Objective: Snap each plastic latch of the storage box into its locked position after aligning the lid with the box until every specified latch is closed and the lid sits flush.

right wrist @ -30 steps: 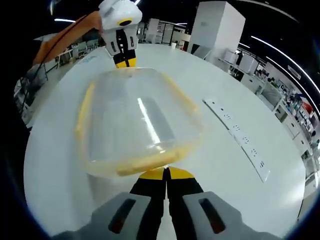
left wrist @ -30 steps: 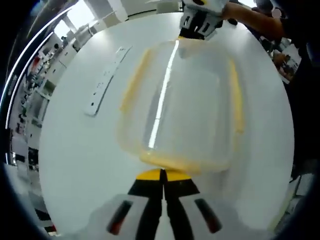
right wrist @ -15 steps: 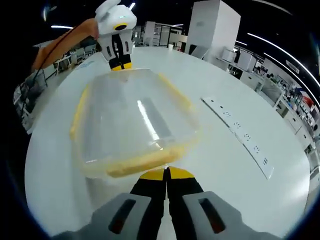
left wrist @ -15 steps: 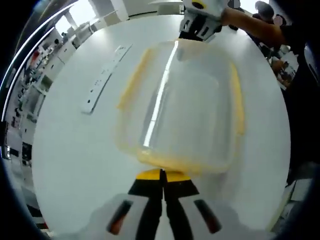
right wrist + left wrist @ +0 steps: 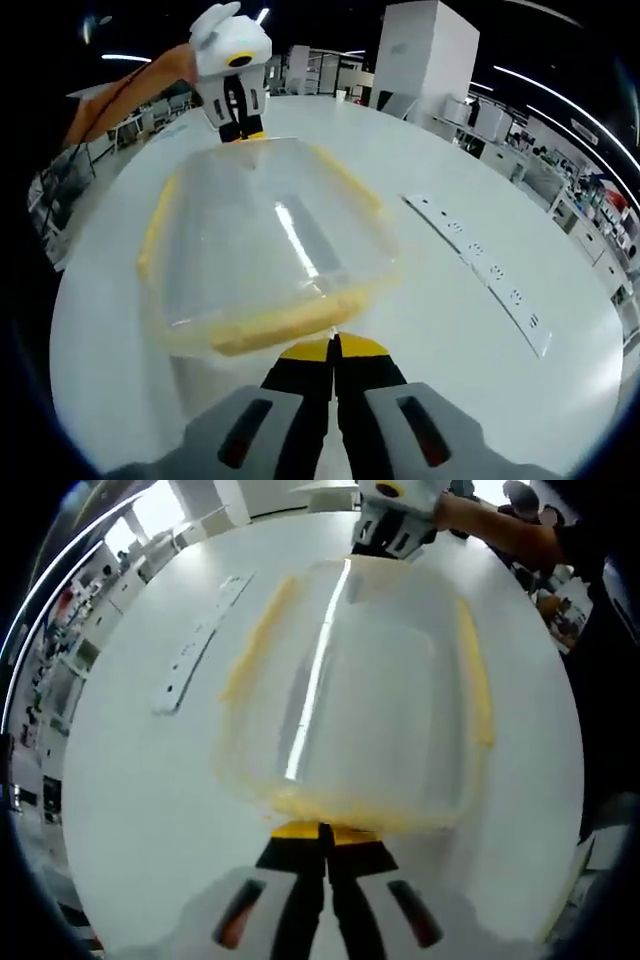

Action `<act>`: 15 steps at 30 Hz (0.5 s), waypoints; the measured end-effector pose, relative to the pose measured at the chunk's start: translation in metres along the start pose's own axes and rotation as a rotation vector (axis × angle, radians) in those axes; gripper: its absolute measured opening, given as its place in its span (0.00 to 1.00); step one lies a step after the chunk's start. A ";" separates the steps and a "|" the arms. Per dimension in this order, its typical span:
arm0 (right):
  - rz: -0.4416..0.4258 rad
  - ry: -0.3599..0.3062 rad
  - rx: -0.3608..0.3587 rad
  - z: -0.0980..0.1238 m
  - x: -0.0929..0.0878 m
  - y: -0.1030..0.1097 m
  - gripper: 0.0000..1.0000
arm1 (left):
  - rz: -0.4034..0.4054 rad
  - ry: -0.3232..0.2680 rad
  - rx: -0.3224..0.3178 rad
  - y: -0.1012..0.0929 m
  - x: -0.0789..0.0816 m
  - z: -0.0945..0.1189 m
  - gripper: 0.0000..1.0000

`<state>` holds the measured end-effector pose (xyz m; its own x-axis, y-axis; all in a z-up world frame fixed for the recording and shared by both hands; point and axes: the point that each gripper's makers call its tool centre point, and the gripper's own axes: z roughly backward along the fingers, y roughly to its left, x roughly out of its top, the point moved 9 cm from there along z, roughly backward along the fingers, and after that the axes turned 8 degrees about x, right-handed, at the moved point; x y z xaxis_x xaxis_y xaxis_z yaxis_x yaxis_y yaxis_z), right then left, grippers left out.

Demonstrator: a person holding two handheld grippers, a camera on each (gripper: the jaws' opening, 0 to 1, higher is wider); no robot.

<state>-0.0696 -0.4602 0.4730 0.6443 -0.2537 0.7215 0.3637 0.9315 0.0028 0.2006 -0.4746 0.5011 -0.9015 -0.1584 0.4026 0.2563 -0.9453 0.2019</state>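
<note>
A clear plastic storage box (image 5: pixel 360 690) with its lid on and yellow latches along its sides sits on the white round table (image 5: pixel 130 780). My left gripper (image 5: pixel 322 830) is shut, its yellow tips pressed against the near end latch (image 5: pixel 330 805). At the far end, my right gripper (image 5: pixel 395 525) touches the opposite end of the box. In the right gripper view the same box (image 5: pixel 260 240) lies ahead. My right gripper (image 5: pixel 333 350) is shut against the yellow end latch (image 5: pixel 285 322), and the left gripper (image 5: pixel 235 95) stands at the far end.
A long white power strip (image 5: pixel 195 645) lies on the table beside the box, seen again as the power strip (image 5: pixel 480 270). A person's arm (image 5: pixel 500 530) holds the far gripper. Desks and shelves ring the table.
The left gripper view has moved slightly closer to the box, which looks larger now. The right gripper view has barely shifted. Both pairs of jaws stay shut.
</note>
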 end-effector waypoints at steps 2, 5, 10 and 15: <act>-0.003 -0.004 -0.003 0.001 -0.001 0.001 0.00 | -0.028 0.042 -0.023 -0.003 -0.005 -0.005 0.00; -0.009 -0.014 -0.001 0.000 -0.004 0.003 0.00 | -0.018 0.041 -0.033 -0.005 -0.013 -0.014 0.00; -0.002 -0.007 0.006 -0.002 -0.008 0.005 0.00 | -0.037 0.039 -0.019 -0.001 -0.012 -0.014 0.00; -0.013 -0.041 0.011 0.001 -0.012 0.008 0.00 | -0.007 -0.004 -0.016 -0.001 -0.014 -0.013 0.00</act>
<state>-0.0752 -0.4495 0.4644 0.6112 -0.2554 0.7491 0.3647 0.9309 0.0199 0.2083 -0.4750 0.4834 -0.9017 -0.1508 0.4051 0.2444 -0.9509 0.1900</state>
